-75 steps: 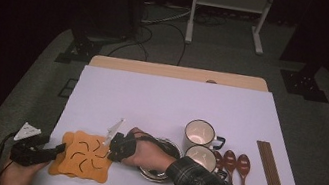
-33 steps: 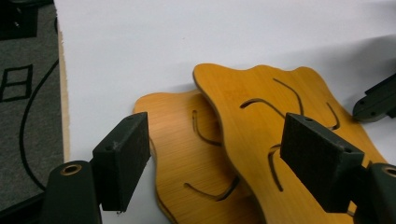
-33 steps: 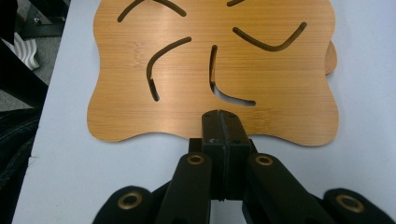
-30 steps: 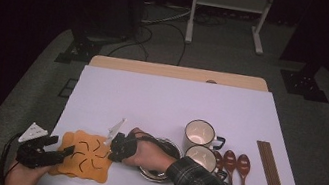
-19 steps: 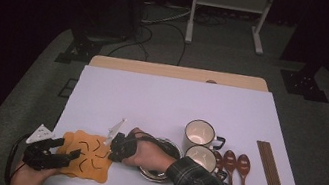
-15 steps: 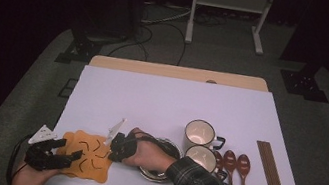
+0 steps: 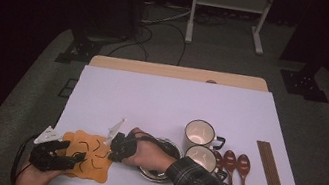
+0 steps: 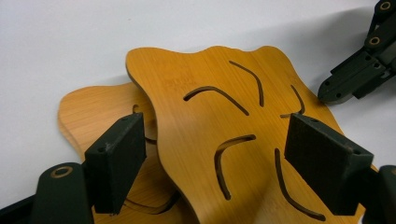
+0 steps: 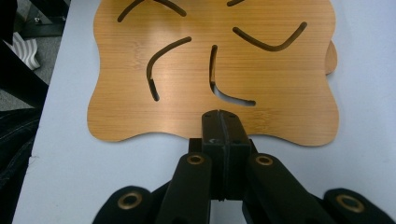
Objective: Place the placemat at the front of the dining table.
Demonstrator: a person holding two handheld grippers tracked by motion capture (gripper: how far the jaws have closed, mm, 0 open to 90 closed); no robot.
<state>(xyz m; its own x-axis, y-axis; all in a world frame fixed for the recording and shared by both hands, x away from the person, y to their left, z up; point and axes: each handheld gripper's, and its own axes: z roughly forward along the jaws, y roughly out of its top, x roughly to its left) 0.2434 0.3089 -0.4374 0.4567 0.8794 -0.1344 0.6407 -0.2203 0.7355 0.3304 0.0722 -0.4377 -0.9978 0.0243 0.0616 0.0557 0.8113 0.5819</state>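
Two stacked bamboo trivets (image 7: 89,155) lay at lower left of the high view, on the white counter (image 7: 170,103). Right gripper (image 9: 219,122) jaws were clenched, tips pressing the upper trivet's (image 8: 233,135) edge. Left gripper (image 8: 224,154) jaws were released, straddling that raised trivet without touching it.
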